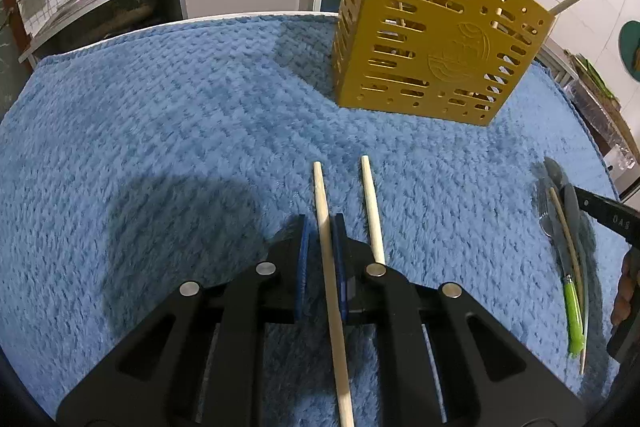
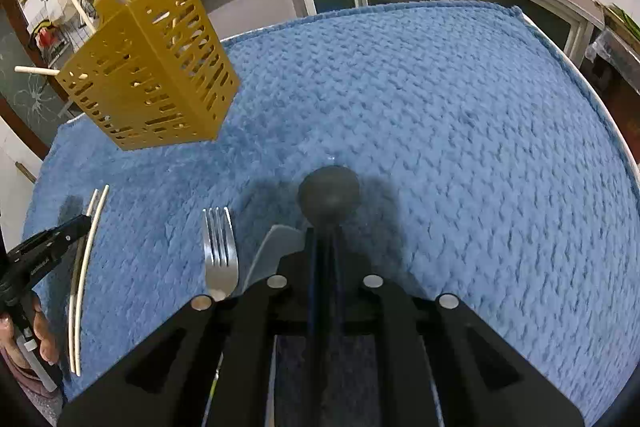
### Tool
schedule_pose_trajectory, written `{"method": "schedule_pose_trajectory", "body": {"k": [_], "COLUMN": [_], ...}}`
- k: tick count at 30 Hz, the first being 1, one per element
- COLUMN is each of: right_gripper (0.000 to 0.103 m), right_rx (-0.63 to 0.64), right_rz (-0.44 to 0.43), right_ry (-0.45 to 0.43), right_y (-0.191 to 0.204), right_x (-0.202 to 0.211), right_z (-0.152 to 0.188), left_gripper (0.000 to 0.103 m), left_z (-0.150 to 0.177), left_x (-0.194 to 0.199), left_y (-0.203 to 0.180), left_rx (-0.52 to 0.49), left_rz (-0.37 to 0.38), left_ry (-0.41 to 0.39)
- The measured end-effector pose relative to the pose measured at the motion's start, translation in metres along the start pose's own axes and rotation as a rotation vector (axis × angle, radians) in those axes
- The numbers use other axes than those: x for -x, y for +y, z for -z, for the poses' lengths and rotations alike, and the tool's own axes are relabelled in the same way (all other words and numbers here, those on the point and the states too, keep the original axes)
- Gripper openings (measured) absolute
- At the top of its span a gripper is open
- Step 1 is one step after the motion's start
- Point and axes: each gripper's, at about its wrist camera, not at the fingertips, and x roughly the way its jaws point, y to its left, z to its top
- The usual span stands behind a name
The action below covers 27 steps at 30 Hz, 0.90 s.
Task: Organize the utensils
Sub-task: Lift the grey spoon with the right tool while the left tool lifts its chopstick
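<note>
Chopstick [image 1: 332, 291] sits between left gripper [image 1: 322, 227] pads, jaws nearly closed on it. Right gripper [image 2: 326, 227] clamps grey spoon [image 2: 329, 195]. Holder [image 1: 436, 39] stands far.

Wooden chopsticks [image 1: 332, 267] before yellow holder [image 1: 432, 39]

Two loose chopsticks [image 1: 326, 247] [image 1: 372, 211], one fork [image 2: 219, 251], one holder [image 1: 436, 39] (yellow).

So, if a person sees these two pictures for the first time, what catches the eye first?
Probably the yellow slotted utensil holder, standing at the far side of the blue fleece cloth with chopsticks sticking out of it. Next, the left hand-held gripper with one wooden chopstick between its blue pads. The right hand-held gripper is shut on a dark spoon, beside a steel fork.
</note>
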Motion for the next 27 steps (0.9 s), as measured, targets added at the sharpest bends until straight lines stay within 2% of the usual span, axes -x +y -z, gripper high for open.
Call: {"method": "schedule_pose_trajectory", "body": {"k": [6,11,16,21,27], "right_gripper": [0.012,0.008,0.008,0.008,0.008], "right_rx": [0.059,0.076,0.038,0.014,-0.035], "right_rz": [0.037,0.053,0.029,0.007,-0.062], "right_ry": [0.084,0.067,-0.008,-0.098,-0.260], "right_y": [0.009,0.008,-0.004,-0.010,-0.014], "right_x": [-0.009,-0.005,0.012,0.036,0.068], "right_z": [-0.014,-0.011,-0.001,0.006,0.013], "left_gripper": [0.008,0.005,0.005,0.004,0.004], "left_z": [-0.009,-0.006,-0.003,-0.004,-0.008], "left_x": [-0.007,-0.004,0.008,0.030,0.057], "left_y": [-0.005,-0.003,0.004,0.010,0.011], "left_rx": [0.008,-0.006,0.010,0.022,0.034], "left_rz": [-0.017,-0.020,-0.012,-0.001,0.020], "left_ry": [0.013,0.002,-0.024,-0.103,-0.204]}}
